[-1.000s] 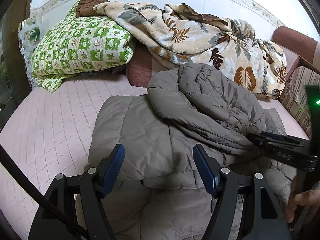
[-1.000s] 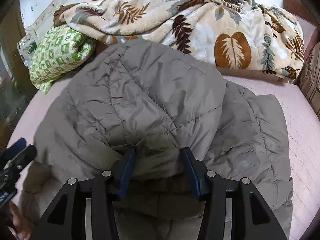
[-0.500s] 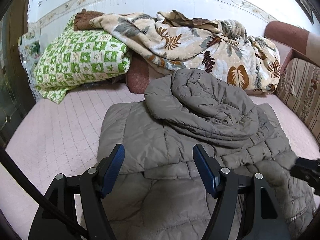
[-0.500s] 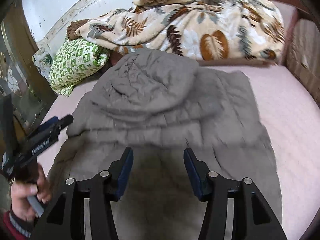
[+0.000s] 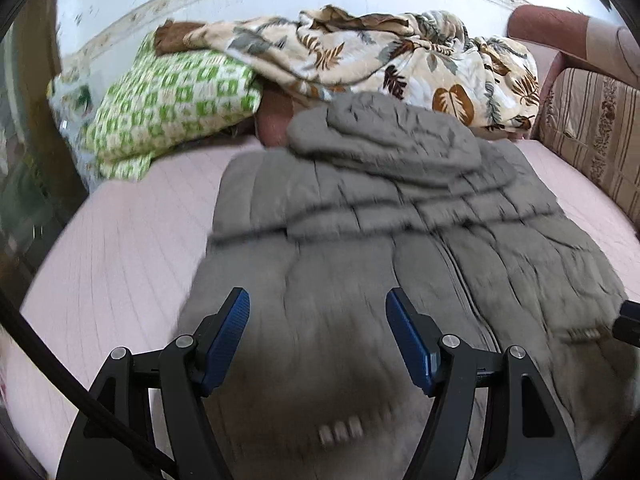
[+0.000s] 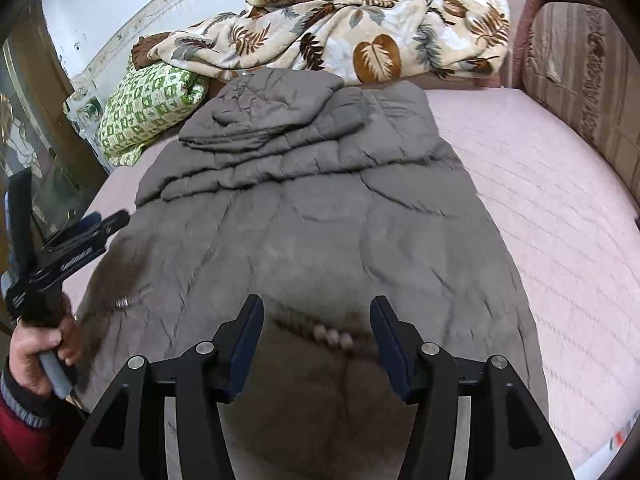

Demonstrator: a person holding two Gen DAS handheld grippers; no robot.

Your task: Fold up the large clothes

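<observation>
A big gray puffy coat (image 6: 320, 208) lies flat on the pink bed (image 6: 560, 200), with its hood (image 6: 276, 100) folded down on top at the far end. The left gripper (image 5: 318, 332) hangs low over the near part of the coat, pointing along it. Its blue jaws are wide apart and hold nothing. The right gripper (image 6: 316, 340) is over the coat too, near some snaps, and its jaws are also wide apart with nothing in them. A hand (image 6: 36, 356) in a red sleeve grips the left tool's handle. A leafy blanket (image 6: 360, 28) and a green checked pillow (image 5: 172, 108) sit behind the coat.
</observation>
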